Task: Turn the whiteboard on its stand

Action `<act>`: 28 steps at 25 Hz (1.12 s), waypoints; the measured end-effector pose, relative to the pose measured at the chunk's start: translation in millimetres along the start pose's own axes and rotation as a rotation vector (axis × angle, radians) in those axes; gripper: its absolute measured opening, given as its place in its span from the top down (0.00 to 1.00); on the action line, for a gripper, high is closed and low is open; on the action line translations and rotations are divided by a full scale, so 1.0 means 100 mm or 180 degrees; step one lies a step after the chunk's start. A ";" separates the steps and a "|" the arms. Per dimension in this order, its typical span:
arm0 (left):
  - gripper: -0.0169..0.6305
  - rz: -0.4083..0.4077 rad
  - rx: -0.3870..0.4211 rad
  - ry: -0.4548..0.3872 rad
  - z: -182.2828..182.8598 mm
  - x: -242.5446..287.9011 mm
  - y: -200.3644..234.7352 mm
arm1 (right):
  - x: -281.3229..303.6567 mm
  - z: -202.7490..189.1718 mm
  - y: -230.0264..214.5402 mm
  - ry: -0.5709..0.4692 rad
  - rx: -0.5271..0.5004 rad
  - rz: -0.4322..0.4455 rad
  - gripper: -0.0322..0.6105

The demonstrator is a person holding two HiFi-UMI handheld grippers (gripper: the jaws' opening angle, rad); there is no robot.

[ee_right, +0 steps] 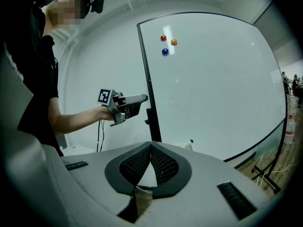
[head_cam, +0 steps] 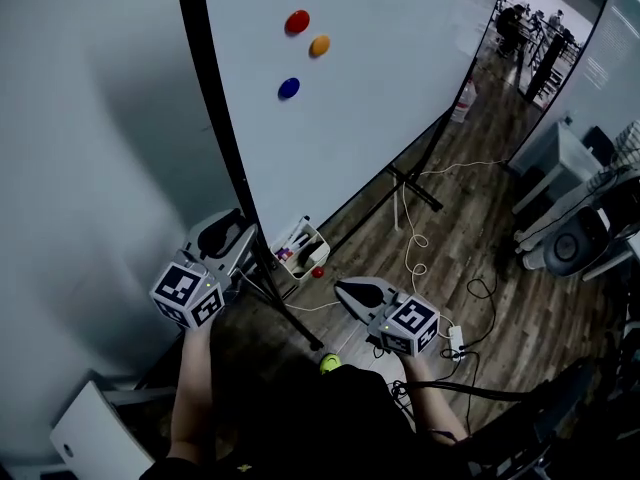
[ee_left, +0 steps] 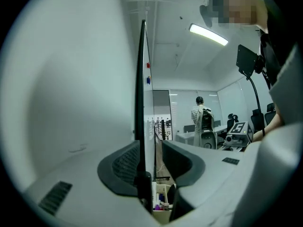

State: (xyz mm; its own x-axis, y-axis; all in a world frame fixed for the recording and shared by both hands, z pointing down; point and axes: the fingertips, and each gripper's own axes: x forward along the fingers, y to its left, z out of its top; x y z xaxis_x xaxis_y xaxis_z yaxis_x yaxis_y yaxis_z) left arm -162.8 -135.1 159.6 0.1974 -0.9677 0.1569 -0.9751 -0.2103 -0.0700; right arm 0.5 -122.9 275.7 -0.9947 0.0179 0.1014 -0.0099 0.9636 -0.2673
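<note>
The whiteboard [head_cam: 380,68] stands on a black wheeled stand [head_cam: 290,318], with its black side edge [head_cam: 215,98] toward me. Red, orange and blue magnets [head_cam: 297,21] stick near its top. My left gripper [head_cam: 240,230] sits at that edge, low down. In the left gripper view the jaws [ee_left: 151,162] straddle the edge [ee_left: 140,79]: the left pad lies against it and a gap shows before the right pad. My right gripper [head_cam: 345,288] hovers apart from the board, near the floor, its pads [ee_right: 150,148] meeting at the tips on nothing. The right gripper view shows the left gripper [ee_right: 139,98] at the edge [ee_right: 147,79].
A small marker tray [head_cam: 300,248] hangs at the board's bottom corner. White cables [head_cam: 415,238] trail over the wood floor beside the stand's far leg [head_cam: 420,188]. A white box [head_cam: 85,433] sits at lower left, with desks and a chair [head_cam: 570,248] at right. A person [ee_left: 199,112] stands far off.
</note>
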 end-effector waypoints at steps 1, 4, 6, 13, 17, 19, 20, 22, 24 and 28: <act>0.74 0.0042 0.0007 0.0001 0.00 0.04 0.06 | 0.02 -0.01 -0.07 0.0014 0.0006 0.0018 0.95; 0.72 0.0122 0.0058 0.0015 0.02 0.13 0.16 | 0.05 -0.01 -0.23 0.0039 0.0016 0.0083 0.95; 0.70 0.0142 0.0113 0.0026 0.10 0.19 0.16 | 0.02 0.03 -0.31 0.0046 0.0035 0.0120 0.95; 0.68 -0.0036 0.0265 0.0066 0.27 0.42 0.23 | 0.20 0.09 -0.44 0.0071 0.0042 0.0108 0.95; 0.68 -0.0221 0.0350 0.0005 0.35 0.51 0.30 | 0.32 0.10 -0.44 0.0066 0.0064 -0.0095 0.95; 0.68 -0.0351 0.0416 0.0060 0.37 0.51 0.29 | 0.36 0.13 -0.36 0.0031 0.0114 -0.0197 0.95; 0.68 -0.0419 0.0449 0.0078 0.39 0.51 0.28 | 0.37 0.15 -0.33 0.0021 0.0120 -0.0240 0.95; 0.69 -0.0551 0.0494 0.0085 0.44 0.54 0.24 | 0.39 0.19 -0.29 0.0008 0.0118 -0.0322 0.95; 0.74 -0.0676 0.0511 0.0094 0.45 0.58 0.18 | 0.39 0.19 -0.27 -0.0026 0.0132 -0.0429 0.95; 0.78 -0.0766 0.0621 0.0139 0.36 0.68 0.13 | 0.38 0.05 -0.30 -0.0055 0.0167 -0.0644 0.95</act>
State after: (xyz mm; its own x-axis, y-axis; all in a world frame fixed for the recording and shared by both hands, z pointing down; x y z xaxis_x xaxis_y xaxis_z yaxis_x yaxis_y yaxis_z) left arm -158.3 -208.5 133.5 0.4115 -0.8809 0.2337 -0.8624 -0.4593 -0.2128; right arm -37.1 -152.2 282.3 -0.9735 -0.1796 0.1417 -0.2145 0.9318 -0.2927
